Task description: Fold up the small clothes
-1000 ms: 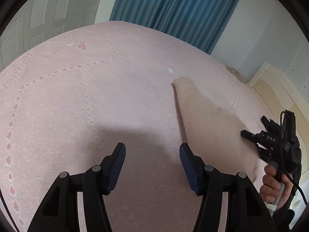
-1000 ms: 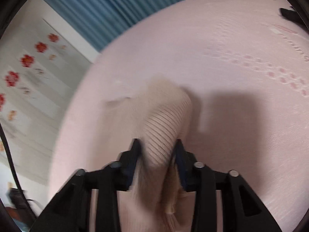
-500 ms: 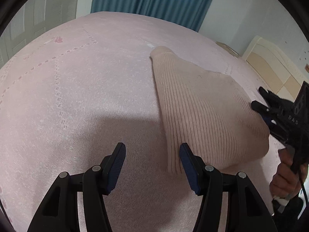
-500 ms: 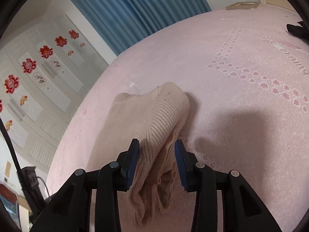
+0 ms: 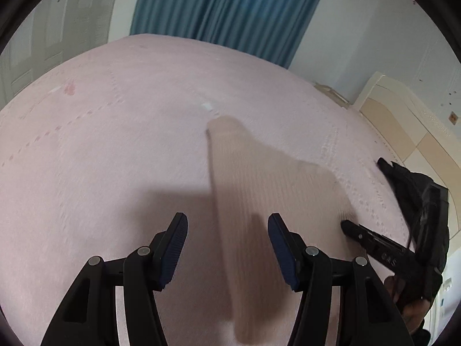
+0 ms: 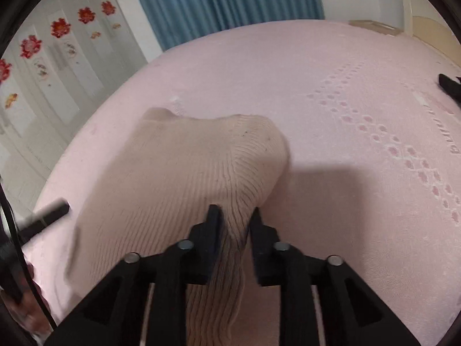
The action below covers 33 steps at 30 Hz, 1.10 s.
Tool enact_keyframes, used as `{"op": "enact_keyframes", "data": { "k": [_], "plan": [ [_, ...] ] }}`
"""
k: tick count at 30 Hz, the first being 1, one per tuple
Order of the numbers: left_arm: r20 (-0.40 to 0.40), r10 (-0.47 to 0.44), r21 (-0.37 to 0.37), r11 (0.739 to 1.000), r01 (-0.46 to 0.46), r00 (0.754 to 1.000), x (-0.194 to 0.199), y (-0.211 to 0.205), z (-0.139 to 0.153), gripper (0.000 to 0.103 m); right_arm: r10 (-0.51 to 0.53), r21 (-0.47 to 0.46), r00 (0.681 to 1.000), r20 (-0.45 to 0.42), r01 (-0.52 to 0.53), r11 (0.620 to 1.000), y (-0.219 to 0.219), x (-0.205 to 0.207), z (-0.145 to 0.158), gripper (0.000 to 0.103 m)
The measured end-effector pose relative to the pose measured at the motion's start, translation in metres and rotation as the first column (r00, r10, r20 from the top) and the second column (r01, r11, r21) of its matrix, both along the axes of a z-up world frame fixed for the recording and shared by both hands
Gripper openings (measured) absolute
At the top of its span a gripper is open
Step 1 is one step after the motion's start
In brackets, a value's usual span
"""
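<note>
Room: a bedroom with a blue curtain [image 5: 230,8] behind the bed, a cream headboard [image 5: 403,121] at the bed's right end in the left view, and white cupboard doors with red flower stickers [image 6: 60,27] in the right view
Surface: a pink bedspread [image 5: 115,144] with dotted rows pressed into it covers the whole bed
Garment: a beige ribbed knit garment [image 6: 173,173] lies near the middle of the bed, one end raised off the cover, the far end tapering toward the curtain side; blurred in the left view
Right gripper [image 6: 234,216]: its jaws have just been closing and pinch a bunched fold of the knit between the pads, with loose cloth hanging below them
Left gripper [image 5: 227,248]: jaws apart, hovering over the cover; the near strip of the garment shows between its blue-padded fingers [image 5: 175,242] with neither pad touching it
Hand: part of a hand [image 5: 409,302] holds the right gripper's handle at the right edge of the left view
</note>
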<state>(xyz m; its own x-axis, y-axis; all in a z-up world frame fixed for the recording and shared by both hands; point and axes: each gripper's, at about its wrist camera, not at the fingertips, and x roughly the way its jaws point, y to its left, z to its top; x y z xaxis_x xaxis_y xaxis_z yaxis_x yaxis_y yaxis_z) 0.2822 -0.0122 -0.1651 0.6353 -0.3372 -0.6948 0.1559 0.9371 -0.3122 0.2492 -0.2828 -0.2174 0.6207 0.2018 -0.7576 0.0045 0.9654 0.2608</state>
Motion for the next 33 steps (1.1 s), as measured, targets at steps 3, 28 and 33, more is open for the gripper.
{"op": "enact_keyframes", "data": {
  "k": [3, 28, 33],
  "plan": [
    [0.05, -0.083, -0.02, 0.996, 0.084, 0.995, 0.017, -0.018, 0.007, 0.056, -0.026, 0.039, 0.994, 0.107, 0.022, 0.999, -0.006, -0.01, 0.024, 0.035],
    [-0.07, -0.005, -0.038, 0.999, 0.002, 0.998, 0.101, -0.015, -0.053, 0.024, -0.001, -0.009, 0.998, 0.059, 0.001, 1.0, 0.018, 0.023, -0.005, 0.023],
    [-0.051, 0.024, 0.012, 1.0, -0.023, 0.998, 0.091, -0.007, -0.051, 0.025, -0.011, 0.003, 0.998, 0.055, 0.011, 1.0, 0.014, 0.023, -0.006, 0.023]
  ]
}}
